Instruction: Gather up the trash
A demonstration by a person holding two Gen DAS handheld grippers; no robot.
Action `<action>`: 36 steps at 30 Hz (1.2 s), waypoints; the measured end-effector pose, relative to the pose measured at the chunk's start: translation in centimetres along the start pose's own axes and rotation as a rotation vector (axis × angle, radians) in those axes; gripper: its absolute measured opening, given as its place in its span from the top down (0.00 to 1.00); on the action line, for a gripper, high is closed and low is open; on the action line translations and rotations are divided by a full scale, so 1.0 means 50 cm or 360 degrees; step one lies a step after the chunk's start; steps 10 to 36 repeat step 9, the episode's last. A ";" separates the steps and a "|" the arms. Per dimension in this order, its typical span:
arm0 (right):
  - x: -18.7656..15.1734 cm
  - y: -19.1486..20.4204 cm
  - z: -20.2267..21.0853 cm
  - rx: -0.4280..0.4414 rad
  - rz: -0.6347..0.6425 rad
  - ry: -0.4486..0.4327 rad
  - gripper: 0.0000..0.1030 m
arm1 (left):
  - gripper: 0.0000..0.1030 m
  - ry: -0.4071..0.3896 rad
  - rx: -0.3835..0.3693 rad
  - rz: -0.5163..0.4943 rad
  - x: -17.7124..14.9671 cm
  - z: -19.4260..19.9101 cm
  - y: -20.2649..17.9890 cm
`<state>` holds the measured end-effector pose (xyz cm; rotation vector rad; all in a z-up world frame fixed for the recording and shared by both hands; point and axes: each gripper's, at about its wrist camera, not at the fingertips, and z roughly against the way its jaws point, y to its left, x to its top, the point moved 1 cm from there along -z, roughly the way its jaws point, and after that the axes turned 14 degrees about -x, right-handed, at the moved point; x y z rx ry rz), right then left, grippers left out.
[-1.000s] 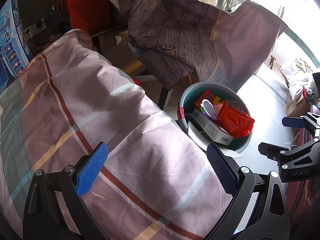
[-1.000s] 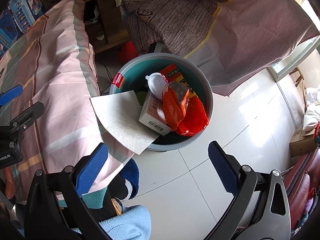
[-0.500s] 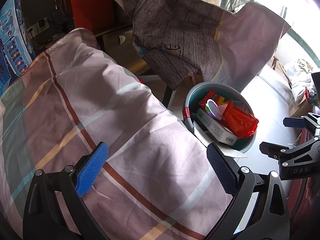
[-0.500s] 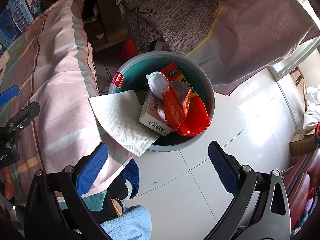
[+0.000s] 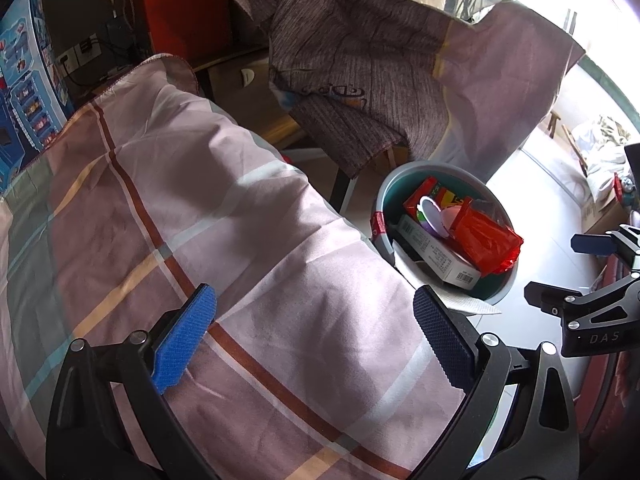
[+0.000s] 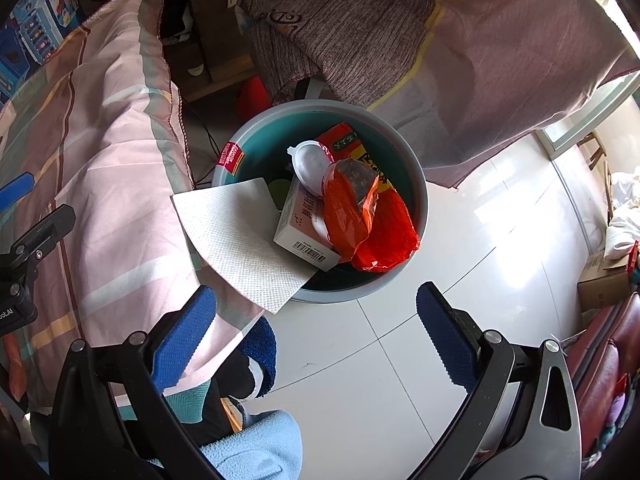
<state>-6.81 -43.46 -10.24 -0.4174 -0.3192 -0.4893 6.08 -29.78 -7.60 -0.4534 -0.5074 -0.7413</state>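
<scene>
A grey bin with a teal inside (image 6: 416, 184) (image 5: 384, 196) stands on the white floor beside the bed. It holds a red plastic bag (image 6: 372, 220) (image 5: 488, 236), a white carton with a barcode (image 6: 300, 236) (image 5: 436, 256), a red packet (image 6: 340, 142) and a white lid (image 6: 308, 162). A white paper towel (image 6: 240, 252) lies half over the bin's rim and half on the bedcover. My right gripper (image 6: 316, 336) hangs open above the floor just short of the bin. My left gripper (image 5: 316, 336) is open over the bedcover, with nothing between its fingers.
A pink plaid bedcover (image 5: 200, 220) (image 6: 104, 168) fills the left side. A brown-and-pink cloth (image 5: 380, 64) (image 6: 460, 40) hangs over a chair behind the bin. Dark and light-blue cloth (image 6: 256, 440) lies low by the bed. A cardboard box (image 6: 604, 280) sits at the far right.
The left gripper has drawn back and to the left over the bedcover, so the bin sits further right in its view. The right gripper has barely moved. Both stay open.
</scene>
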 end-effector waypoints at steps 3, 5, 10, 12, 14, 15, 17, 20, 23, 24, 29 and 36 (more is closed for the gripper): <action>0.001 0.000 0.000 -0.0003 0.0002 -0.0003 0.07 | 0.04 0.0001 0.0010 -0.0001 -0.001 -0.002 0.003; 0.001 0.000 0.000 -0.0008 0.0003 -0.0004 0.07 | 0.04 0.0007 0.0020 0.0002 0.000 -0.004 0.004; 0.002 0.001 0.001 -0.0012 0.0005 -0.0004 0.07 | 0.04 0.0034 0.0004 0.0027 -0.002 -0.011 0.012; 0.002 0.001 0.001 -0.0012 0.0005 -0.0004 0.07 | 0.04 0.0034 0.0004 0.0027 -0.002 -0.011 0.012; 0.002 0.001 0.001 -0.0012 0.0005 -0.0004 0.07 | 0.04 0.0034 0.0004 0.0027 -0.002 -0.011 0.012; 0.002 0.001 0.001 -0.0012 0.0005 -0.0004 0.07 | 0.04 0.0034 0.0004 0.0027 -0.002 -0.011 0.012; 0.002 0.001 0.001 -0.0012 0.0005 -0.0004 0.07 | 0.04 0.0034 0.0004 0.0027 -0.002 -0.011 0.012; 0.002 0.001 0.001 -0.0012 0.0005 -0.0004 0.07 | 0.04 0.0034 0.0004 0.0027 -0.002 -0.011 0.012; 0.002 0.001 0.001 -0.0012 0.0005 -0.0004 0.07 | 0.04 0.0034 0.0004 0.0027 -0.002 -0.011 0.012; 0.002 0.001 0.001 -0.0012 0.0005 -0.0004 0.07 | 0.04 0.0034 0.0004 0.0027 -0.002 -0.011 0.012; 0.002 0.001 0.001 -0.0012 0.0005 -0.0004 0.07 | 0.04 0.0034 0.0004 0.0027 -0.002 -0.011 0.012; 0.002 0.001 0.001 -0.0012 0.0005 -0.0004 0.07 | 0.04 0.0034 0.0004 0.0027 -0.002 -0.011 0.012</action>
